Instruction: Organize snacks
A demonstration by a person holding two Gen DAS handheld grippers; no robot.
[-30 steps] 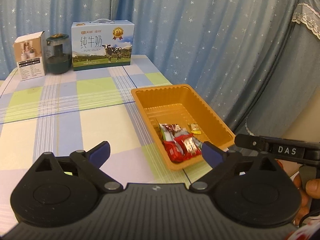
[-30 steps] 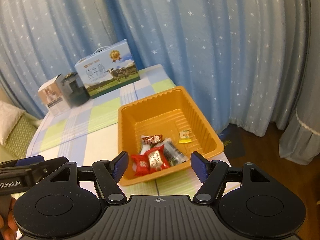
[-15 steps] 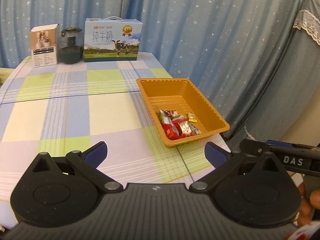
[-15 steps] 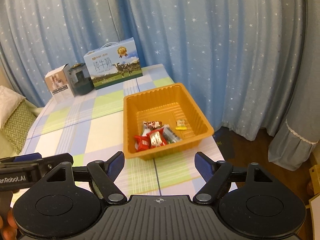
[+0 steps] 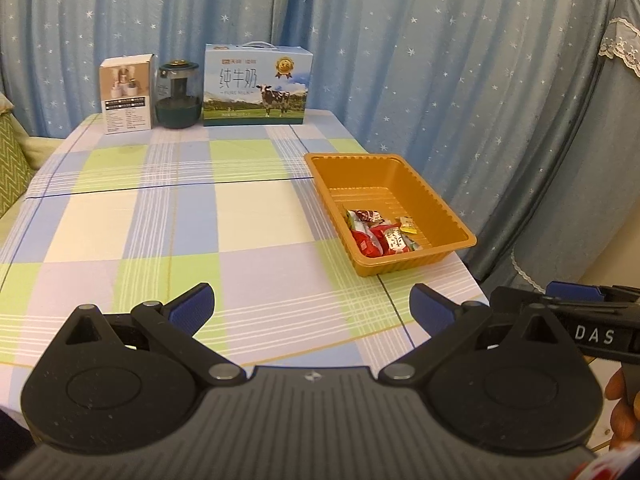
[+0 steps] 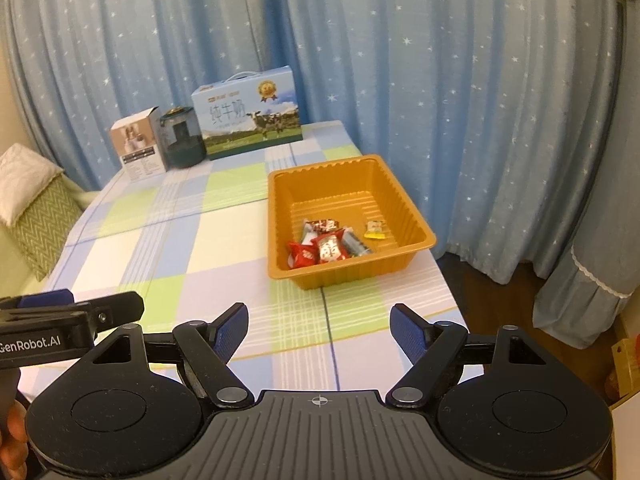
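In the orange tray [image 6: 412,216] at the surface's [image 5: 160,220] right edge lie the wrapped snacks [image 6: 326,242]; both grippers, left gripper [image 5: 310,308] and right gripper [image 6: 319,330], hang spread and empty, their jaws having just been opening. Best to check no snack remains outside the tray.

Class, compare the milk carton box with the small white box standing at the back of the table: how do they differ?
The milk carton box is wider, blue, shows a cow and has a top handle. The small white box is narrower, pale, without a handle, and stands further left. Both stand upright at the table's far edge.
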